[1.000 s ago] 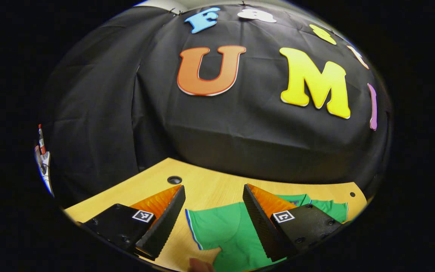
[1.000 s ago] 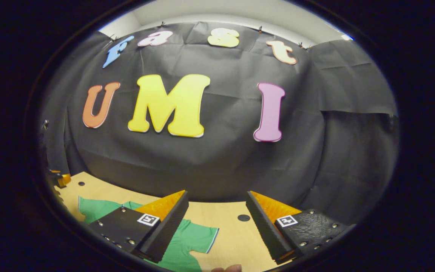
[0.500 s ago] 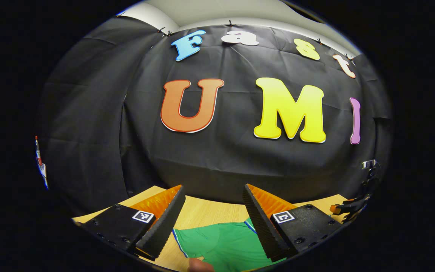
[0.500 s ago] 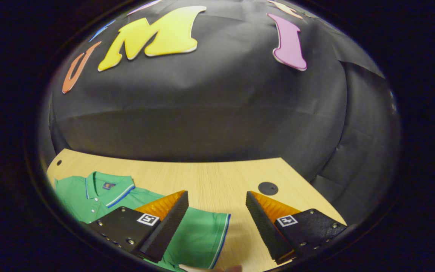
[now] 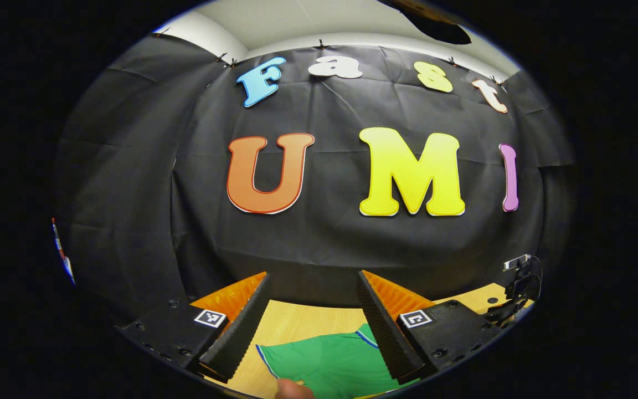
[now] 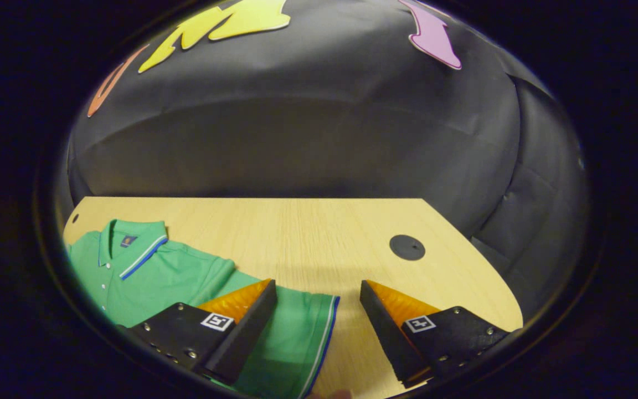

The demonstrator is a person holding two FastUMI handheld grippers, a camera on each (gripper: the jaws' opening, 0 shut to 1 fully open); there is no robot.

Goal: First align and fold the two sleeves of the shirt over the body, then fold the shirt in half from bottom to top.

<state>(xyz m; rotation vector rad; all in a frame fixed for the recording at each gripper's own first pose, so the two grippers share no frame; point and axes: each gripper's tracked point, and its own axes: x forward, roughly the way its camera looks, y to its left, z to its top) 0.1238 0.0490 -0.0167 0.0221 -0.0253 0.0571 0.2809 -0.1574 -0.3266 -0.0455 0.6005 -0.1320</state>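
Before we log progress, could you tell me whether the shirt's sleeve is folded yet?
Spread. In the right gripper view the sleeve lies flat on the table, beside the body.

no readable text; shirt (image 6: 147,271) neck label too small.

One green short-sleeved polo shirt (image 6: 153,277) with blue-and-white trim, lying on one light wooden table (image 6: 297,233) that has one round black cable-hole cover (image 6: 407,247); two two-finger grippers, the left gripper (image 5: 310,310) and the right gripper (image 6: 319,316), each with its fingers spread apart.
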